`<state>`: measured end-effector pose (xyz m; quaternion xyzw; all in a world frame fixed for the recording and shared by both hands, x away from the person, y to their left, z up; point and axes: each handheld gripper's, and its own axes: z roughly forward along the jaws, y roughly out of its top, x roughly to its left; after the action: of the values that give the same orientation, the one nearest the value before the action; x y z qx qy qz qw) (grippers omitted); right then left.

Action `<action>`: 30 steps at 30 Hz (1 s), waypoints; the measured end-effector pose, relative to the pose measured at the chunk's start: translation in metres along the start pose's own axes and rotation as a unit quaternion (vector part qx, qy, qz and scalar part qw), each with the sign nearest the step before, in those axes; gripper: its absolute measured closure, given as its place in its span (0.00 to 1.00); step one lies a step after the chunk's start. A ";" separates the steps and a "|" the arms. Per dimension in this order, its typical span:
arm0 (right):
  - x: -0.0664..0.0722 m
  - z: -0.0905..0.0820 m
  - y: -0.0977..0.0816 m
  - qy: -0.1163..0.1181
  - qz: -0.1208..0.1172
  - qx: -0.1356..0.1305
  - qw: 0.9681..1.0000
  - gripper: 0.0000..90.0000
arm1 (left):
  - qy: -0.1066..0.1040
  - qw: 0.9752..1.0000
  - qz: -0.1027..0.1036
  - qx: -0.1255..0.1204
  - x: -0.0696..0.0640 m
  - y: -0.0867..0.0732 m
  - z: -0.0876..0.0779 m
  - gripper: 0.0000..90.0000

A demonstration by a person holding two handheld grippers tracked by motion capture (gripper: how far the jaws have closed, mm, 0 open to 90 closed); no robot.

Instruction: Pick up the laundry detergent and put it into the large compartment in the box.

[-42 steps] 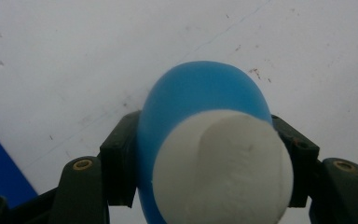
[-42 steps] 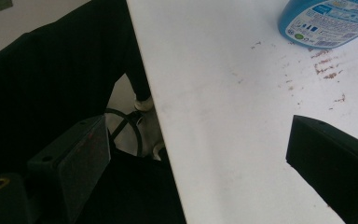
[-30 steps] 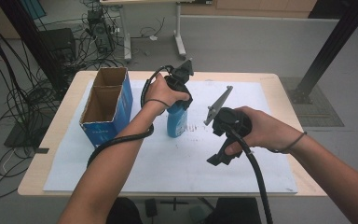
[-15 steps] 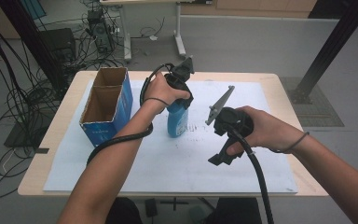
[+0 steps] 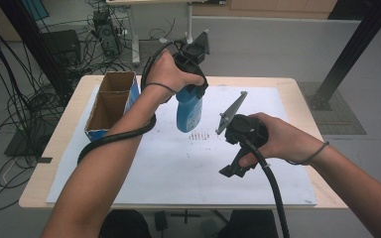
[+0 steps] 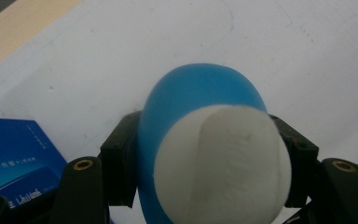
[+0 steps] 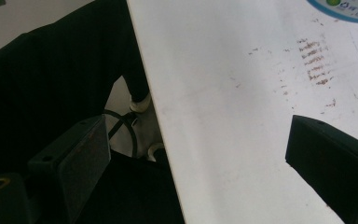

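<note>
A blue bottle (image 5: 188,113) with a white cap (image 6: 221,163) hangs in the air above the white sheet (image 5: 178,168). My left gripper (image 5: 191,92) is shut on its upper part. In the left gripper view the two black jaws press on both sides of the bottle (image 6: 200,93), seen cap first. My right gripper (image 5: 235,168) is held low over the sheet at the right, jaws pointing back toward the person. Its jaws (image 7: 198,144) stand wide open with nothing between them, above the sheet's near edge.
An open cardboard box (image 5: 111,101) with blue sides (image 6: 14,154) stands at the table's left. Brown smudges (image 5: 201,135) mark the sheet under the bottle. The wooden table (image 5: 34,198) ends close behind the right gripper. Cables and stands crowd the floor beyond.
The left gripper has risen with the blue bottle, lifting it off the sheet. The right gripper has stayed nearly where it was.
</note>
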<state>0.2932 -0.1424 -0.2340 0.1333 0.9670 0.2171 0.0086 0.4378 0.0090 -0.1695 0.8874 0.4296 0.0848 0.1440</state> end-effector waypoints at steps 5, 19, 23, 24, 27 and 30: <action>0.003 -0.002 0.002 -0.001 -0.003 -0.001 1.000 0.07 | 0.008 1.000 0.006 -0.003 -0.004 0.003 -0.017 0.42; 0.007 -0.004 0.006 -0.002 -0.003 -0.002 1.000 0.07 | 0.003 1.000 -0.001 -0.020 0.000 0.010 -0.060 0.42; 0.006 -0.005 0.006 -0.002 -0.002 -0.005 1.000 0.07 | -0.003 1.000 -0.003 -0.025 0.000 0.013 -0.073 0.42; 0.006 -0.005 0.006 -0.002 -0.002 -0.005 1.000 0.07 | -0.004 1.000 -0.001 -0.024 0.000 0.013 -0.075 0.42; 0.006 -0.005 0.007 -0.002 -0.004 -0.007 1.000 0.07 | -0.006 1.000 0.007 -0.028 -0.003 0.016 -0.085 0.42; 0.006 -0.004 0.007 -0.002 -0.005 -0.007 1.000 0.07 | -0.007 1.000 0.009 -0.029 -0.005 0.018 -0.093 0.42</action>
<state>0.2891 -0.1361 -0.2268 0.1293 0.9660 0.2234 0.0126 0.4225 0.0112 -0.0758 0.8873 0.4178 0.0928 0.1719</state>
